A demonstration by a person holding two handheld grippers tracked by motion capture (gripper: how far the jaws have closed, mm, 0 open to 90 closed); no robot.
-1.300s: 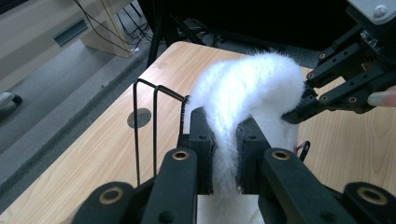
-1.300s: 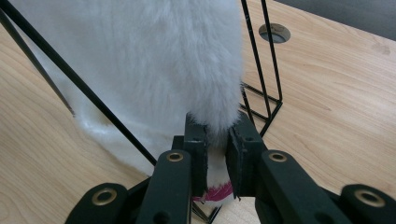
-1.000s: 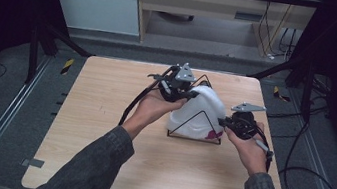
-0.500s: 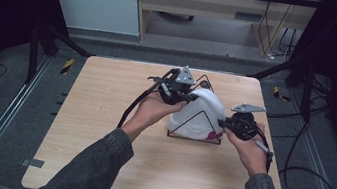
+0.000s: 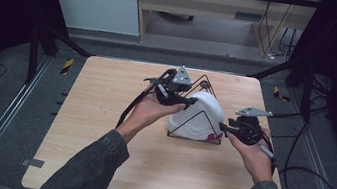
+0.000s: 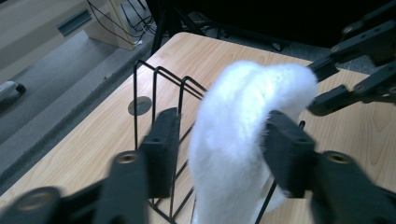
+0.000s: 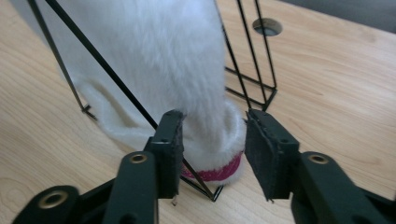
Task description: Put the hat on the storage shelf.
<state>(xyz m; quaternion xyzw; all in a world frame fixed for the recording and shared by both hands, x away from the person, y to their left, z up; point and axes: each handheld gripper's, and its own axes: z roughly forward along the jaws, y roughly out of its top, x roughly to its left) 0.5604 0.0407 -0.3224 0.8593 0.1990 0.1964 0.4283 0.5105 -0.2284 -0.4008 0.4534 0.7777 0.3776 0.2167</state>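
No writing or brand can be read anywhere. A fluffy white sock (image 5: 196, 115) with a magenta cuff band (image 7: 215, 171) drapes over a black wire rack (image 5: 204, 111) of triangular frames, just right of centre on the pale woodgrain desk (image 5: 98, 114). The left tongs (image 5: 186, 102) stand released around the sock's top fold at the rack's 10 o'clock side. The right tongs (image 5: 224, 129) gape open astride the cuff at 4 o'clock.

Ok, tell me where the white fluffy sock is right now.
In the high view the white fluffy sock is draped over the black wire rack at the table's centre-right, between the left gripper and the right gripper.
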